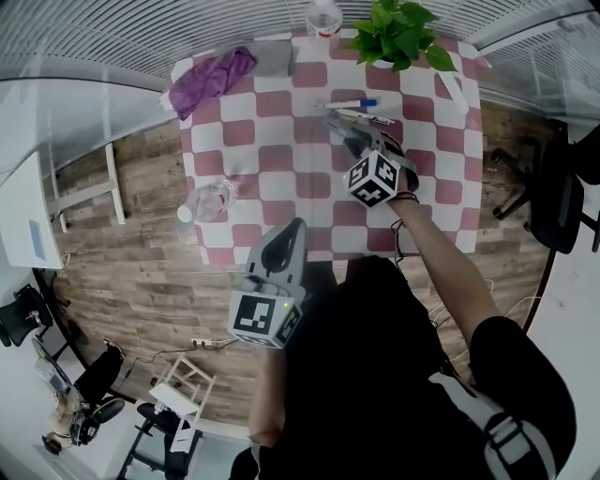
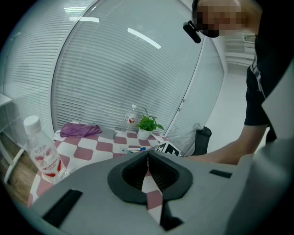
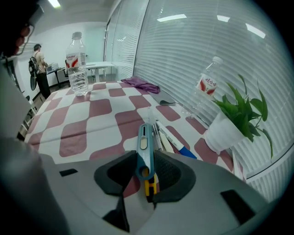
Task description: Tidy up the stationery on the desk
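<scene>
blue utility knife (image 3: 145,147), yellow part at rear end, pinched between jaws of right gripper (image 3: 147,160). long axis along jaws, nose out ahead and tilted down toward table. slim, flat-sided, smooth plastic body; judged likely to pivot under light grip.

loose pens (image 3: 161,137) and blue-capped marker (image 3: 177,143) on checked table (image 3: 92,110), just ahead of knife nose, slightly right, roughly parallel to it. right gripper far nearer to these.

left gripper (image 2: 147,158) well back near table's near edge, jaws together at tips, nothing between.

The utility knife's (image 3: 144,137) rear end hides inside the right claw (image 3: 145,155); the head view's edge crops a bottle (image 1: 324,13).
</scene>
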`<state>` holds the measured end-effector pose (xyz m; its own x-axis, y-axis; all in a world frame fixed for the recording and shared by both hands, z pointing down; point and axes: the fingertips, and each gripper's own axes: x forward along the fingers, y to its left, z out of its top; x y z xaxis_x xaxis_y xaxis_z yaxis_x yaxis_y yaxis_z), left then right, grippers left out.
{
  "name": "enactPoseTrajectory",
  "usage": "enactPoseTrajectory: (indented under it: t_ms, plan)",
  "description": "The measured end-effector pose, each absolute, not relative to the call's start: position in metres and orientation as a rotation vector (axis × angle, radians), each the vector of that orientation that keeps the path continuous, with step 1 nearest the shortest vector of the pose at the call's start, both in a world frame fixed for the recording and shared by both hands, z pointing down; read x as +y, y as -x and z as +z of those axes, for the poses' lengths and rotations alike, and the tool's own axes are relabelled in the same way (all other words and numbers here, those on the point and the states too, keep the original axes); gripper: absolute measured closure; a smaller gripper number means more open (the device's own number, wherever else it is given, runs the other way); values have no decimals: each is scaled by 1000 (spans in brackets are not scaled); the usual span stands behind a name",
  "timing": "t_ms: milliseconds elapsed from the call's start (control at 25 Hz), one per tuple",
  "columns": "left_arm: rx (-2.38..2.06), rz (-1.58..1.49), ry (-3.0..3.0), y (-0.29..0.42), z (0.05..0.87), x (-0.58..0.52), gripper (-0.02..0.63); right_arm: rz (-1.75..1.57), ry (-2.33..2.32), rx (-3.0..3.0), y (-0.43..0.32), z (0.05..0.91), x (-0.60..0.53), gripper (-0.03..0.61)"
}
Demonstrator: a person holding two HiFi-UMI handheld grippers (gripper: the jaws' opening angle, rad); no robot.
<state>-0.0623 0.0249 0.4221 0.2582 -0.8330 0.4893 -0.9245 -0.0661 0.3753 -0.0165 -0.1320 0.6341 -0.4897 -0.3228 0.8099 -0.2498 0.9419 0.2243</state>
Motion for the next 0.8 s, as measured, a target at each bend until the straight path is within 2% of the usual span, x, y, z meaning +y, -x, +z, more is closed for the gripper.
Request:
enactPoseTrajectory:
  t_ms: [280,800]
  plan:
    - [-1547,190,-1972,74,419,33,580,-36,-485,-2094,9,628,-112,437]
    - [-1422,205,-2110,81,414,54,580,268,-780,-2121,0,609,-81,437]
